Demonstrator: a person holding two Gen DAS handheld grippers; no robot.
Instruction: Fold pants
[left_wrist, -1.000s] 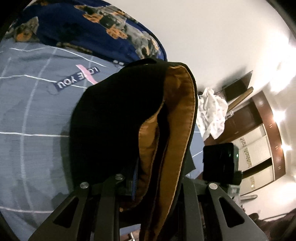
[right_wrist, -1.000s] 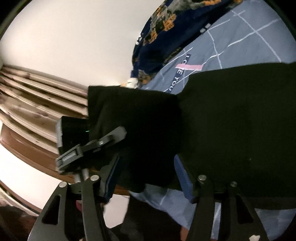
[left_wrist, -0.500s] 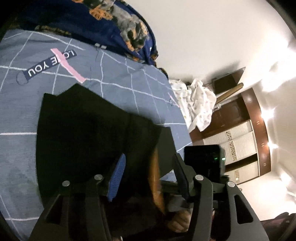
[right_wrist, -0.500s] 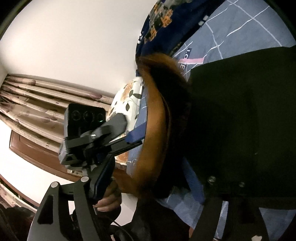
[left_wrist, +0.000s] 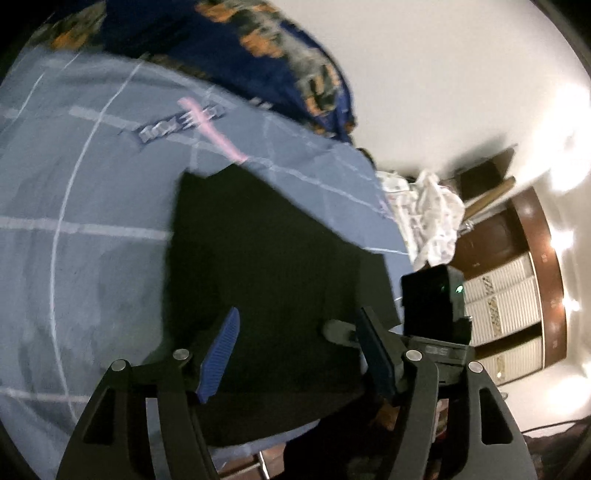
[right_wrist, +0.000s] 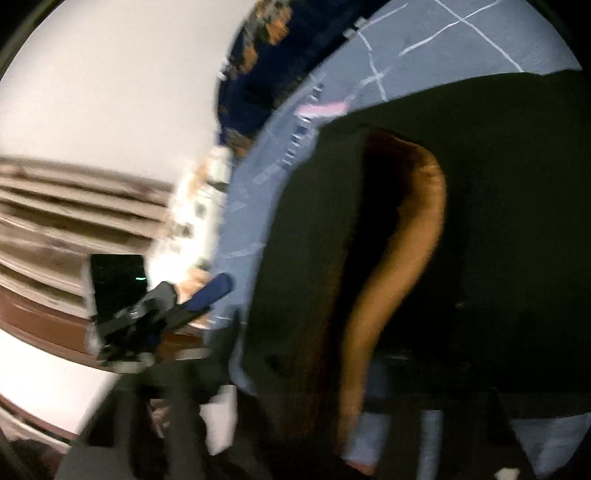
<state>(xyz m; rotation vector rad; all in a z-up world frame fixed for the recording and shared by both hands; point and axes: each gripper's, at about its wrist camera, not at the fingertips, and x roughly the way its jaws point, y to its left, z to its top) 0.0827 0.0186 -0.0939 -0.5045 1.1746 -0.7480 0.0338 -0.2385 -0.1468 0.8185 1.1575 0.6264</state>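
The black pants (left_wrist: 273, 258) lie flat on the bed (left_wrist: 92, 229) beneath the left claw (left_wrist: 299, 350), its jaws just opening, empty; the right claw's jaws, just closing, are too blurred to judge; a tan lining fold (right_wrist: 399, 258) stands up.

Light: we see a dim room, with bright lamps by the wardrobe (left_wrist: 517, 306) in the left view.
Glare: the wall (left_wrist: 461, 92) washes out white there.
Blur: the right view is heavily smeared — curtain (right_wrist: 74, 206) streaked.
Dark areas: the pants (left_wrist: 266, 258) read near-black, no detail.
Edges: we get fisheye bending and black corners — both views.
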